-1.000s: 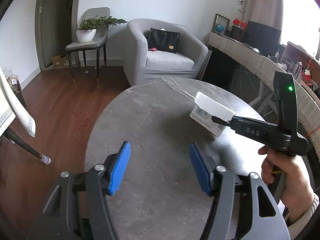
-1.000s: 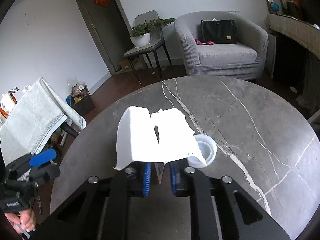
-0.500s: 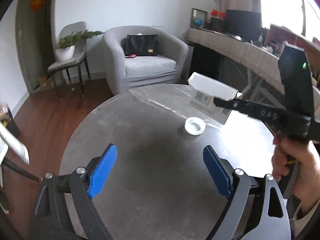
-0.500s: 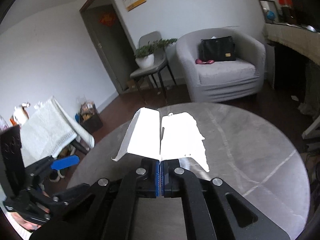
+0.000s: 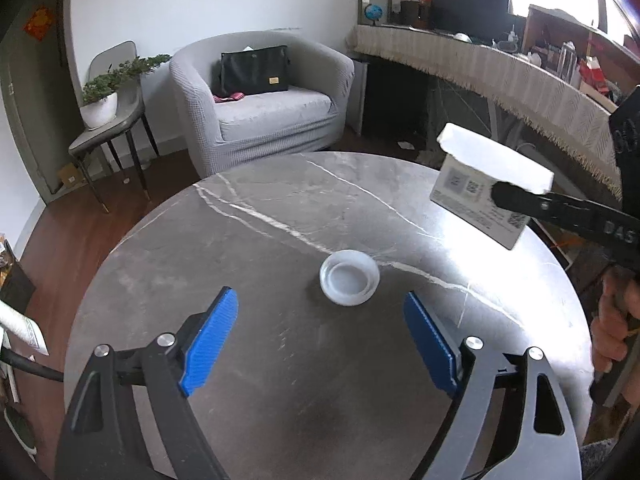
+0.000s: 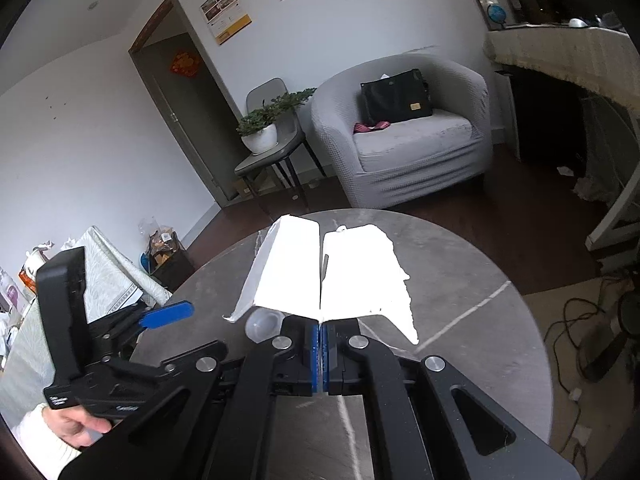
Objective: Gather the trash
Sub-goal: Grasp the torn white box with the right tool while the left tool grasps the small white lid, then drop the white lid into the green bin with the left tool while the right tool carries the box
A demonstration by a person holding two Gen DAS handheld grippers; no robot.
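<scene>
Item 1: left gripper [image 5: 320, 328], black frame with blue pads, lower centre of the left wrist view. Jaws wide apart, nothing between them, held above the round grey marble-patterned table [image 5: 248, 248].

Item 2: small round white plastic cap or lid [image 5: 349, 283], lying open side up on the table at frame centre, just beyond and between the two blue pads, touching neither. In the right wrist view only its edge shows [image 6: 262, 323], lower centre-left, below the held carton.

Item 3: right gripper [image 6: 320, 334], black frame with blue pads, lower centre of the right wrist view. Jaws pressed together on the edge of a torn, flattened white cardboard carton [image 6: 332, 272]. In the left wrist view the carton [image 5: 480, 188] hangs clear of the table at right of frame, printed codes on its lower face.

Item 4: grey upholstered tub armchair [image 5: 260, 96], upper centre, carrying a black handbag [image 5: 254, 70].

Item 5: grey side chair bearing a potted green plant in a white bowl [image 5: 100, 100], upper left.

Item 6: long counter draped with a fringed beige cloth [image 5: 520, 76], upper right.
</scene>
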